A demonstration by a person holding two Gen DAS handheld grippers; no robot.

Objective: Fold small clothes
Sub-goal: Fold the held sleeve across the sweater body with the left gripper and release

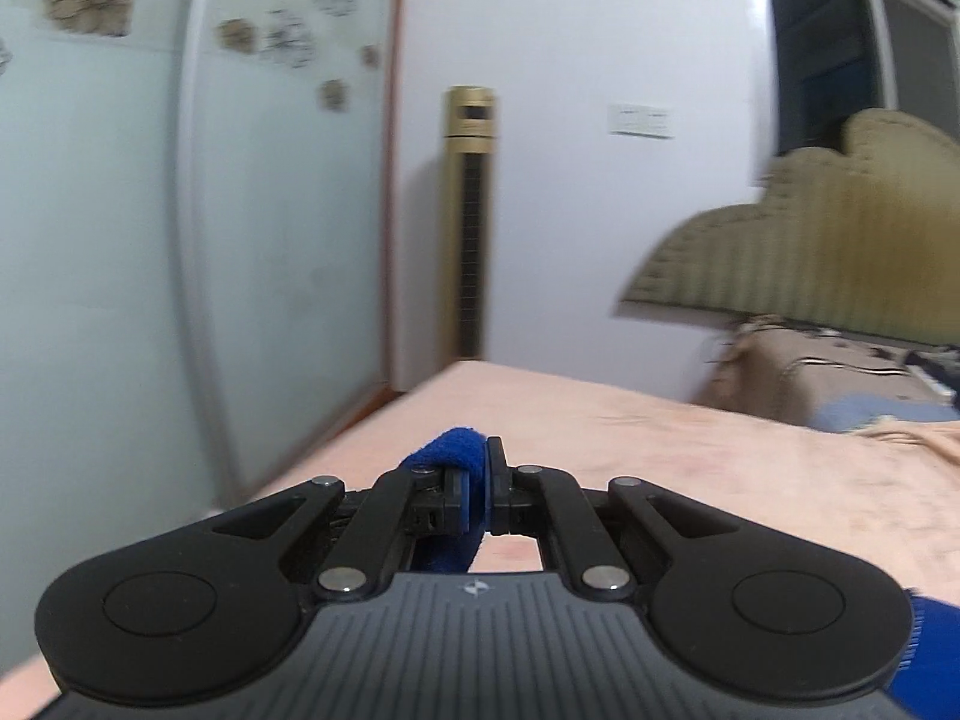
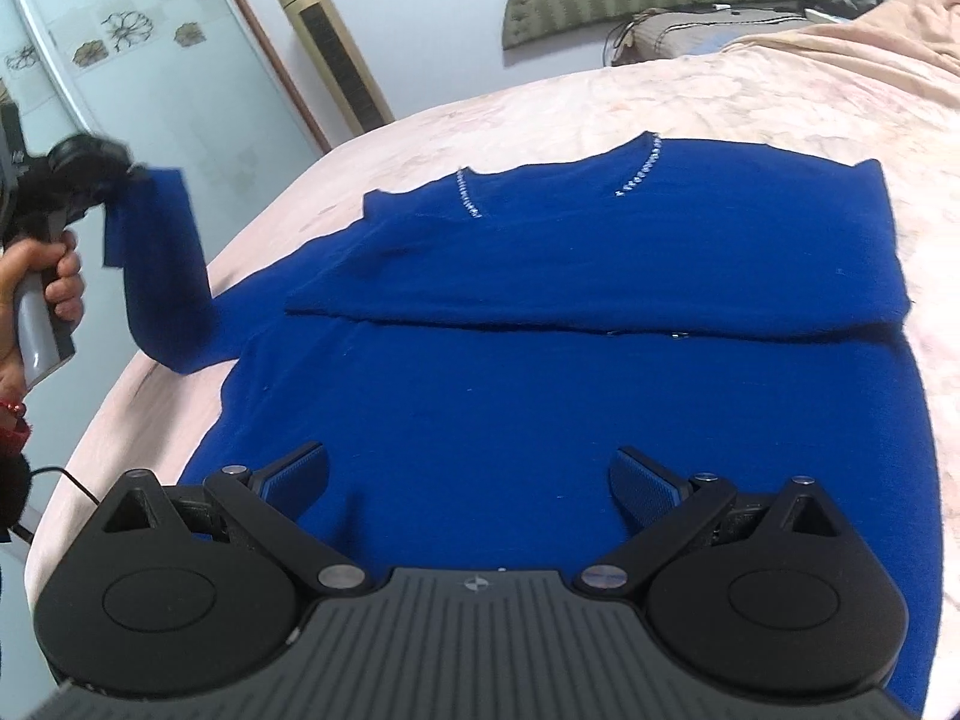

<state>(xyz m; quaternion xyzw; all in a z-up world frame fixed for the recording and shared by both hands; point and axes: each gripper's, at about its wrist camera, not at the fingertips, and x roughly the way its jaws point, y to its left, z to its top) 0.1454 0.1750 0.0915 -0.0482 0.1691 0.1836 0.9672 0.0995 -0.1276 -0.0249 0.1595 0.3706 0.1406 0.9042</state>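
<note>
A royal-blue sweater (image 2: 540, 360) with a beaded V-neck lies spread on the pink bed (image 2: 750, 102), its upper part folded down over the body. My left gripper (image 1: 478, 492) is shut on the cuff of the left sleeve (image 1: 450, 450). In the right wrist view the left gripper (image 2: 129, 177) holds that sleeve (image 2: 162, 276) lifted off the bed at the left edge. My right gripper (image 2: 468, 480) is open and empty, hovering low over the sweater's lower body.
A gold tower fan (image 2: 336, 48) stands against the wall beside a glass sliding door (image 1: 120, 240). A padded headboard (image 1: 810, 240) and a pillow (image 2: 678, 30) are at the bed's far end. The bed's left edge drops off near the sleeve.
</note>
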